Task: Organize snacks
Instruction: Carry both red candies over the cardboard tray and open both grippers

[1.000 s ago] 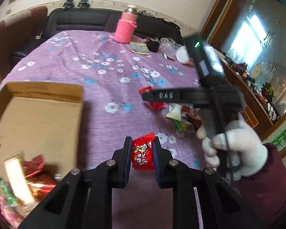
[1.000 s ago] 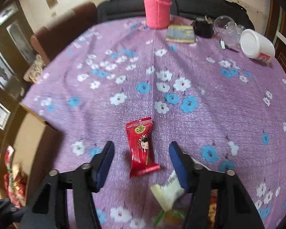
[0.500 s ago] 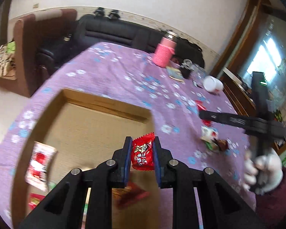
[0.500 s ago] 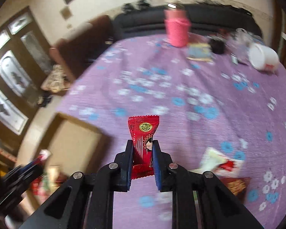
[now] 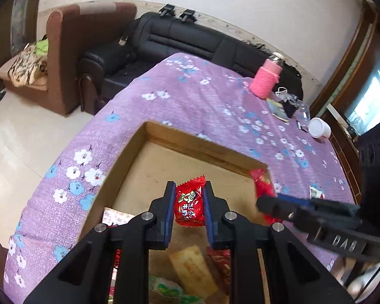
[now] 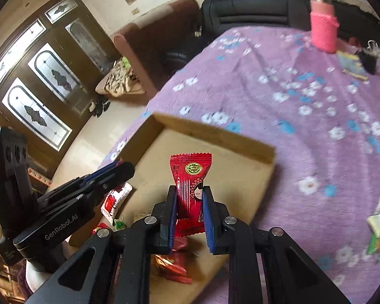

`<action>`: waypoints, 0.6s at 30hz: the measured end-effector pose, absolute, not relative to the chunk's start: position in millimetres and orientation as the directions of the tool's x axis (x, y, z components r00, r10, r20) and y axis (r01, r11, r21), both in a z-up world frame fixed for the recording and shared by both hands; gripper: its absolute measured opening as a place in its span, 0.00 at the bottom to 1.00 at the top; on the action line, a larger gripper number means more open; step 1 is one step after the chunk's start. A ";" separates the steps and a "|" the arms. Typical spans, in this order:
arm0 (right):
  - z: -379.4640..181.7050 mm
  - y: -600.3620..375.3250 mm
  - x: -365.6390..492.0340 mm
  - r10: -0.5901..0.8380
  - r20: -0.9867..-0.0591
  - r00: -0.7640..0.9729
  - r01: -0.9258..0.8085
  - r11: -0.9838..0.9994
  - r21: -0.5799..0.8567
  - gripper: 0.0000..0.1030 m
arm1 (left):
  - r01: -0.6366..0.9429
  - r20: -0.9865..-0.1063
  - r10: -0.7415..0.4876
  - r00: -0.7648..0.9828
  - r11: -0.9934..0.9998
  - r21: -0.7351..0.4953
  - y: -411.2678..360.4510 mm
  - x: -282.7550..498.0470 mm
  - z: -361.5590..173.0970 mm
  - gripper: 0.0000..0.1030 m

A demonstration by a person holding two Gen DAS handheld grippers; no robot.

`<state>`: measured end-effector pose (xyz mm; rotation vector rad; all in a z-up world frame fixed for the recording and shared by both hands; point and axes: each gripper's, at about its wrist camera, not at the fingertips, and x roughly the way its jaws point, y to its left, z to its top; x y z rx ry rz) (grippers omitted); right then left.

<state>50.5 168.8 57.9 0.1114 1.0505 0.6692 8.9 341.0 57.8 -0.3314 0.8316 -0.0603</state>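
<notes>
Both hand-held grippers have swung from the open purple cloth to above the cardboard box (image 5: 202, 152) since a second ago. Left hand-held gripper (image 5: 189, 209) is clenched on a small red snack packet (image 5: 190, 206), held over the box's inside. Right hand-held gripper (image 6: 190, 209) pinches a long red candy wrapper (image 6: 190, 182), lifted off the desk (image 6: 291, 101), upright above the box. Other snacks (image 5: 192, 271) lie inside the box; a few loose packets (image 6: 378, 217) lie on the cloth at right.
</notes>
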 end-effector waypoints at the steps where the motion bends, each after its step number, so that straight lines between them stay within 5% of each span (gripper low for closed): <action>1: 54.5 172.3 51.4 0.558 -0.768 0.314 -0.456 0.798 0.393 0.20 | -0.088 -0.722 -0.176 0.669 0.946 -0.312 344.0 10.4 53.8 0.19; 15: 23.7 192.3 59.6 0.539 -0.792 0.287 -0.430 0.811 0.396 0.21 | -0.169 -0.748 -0.156 0.646 0.926 -0.339 366.9 13.5 35.4 0.20; 18: 24.3 192.1 58.6 0.546 -0.789 0.283 -0.429 0.807 0.405 0.21 | -0.179 -0.747 -0.152 0.648 0.922 -0.342 369.3 12.1 35.7 0.28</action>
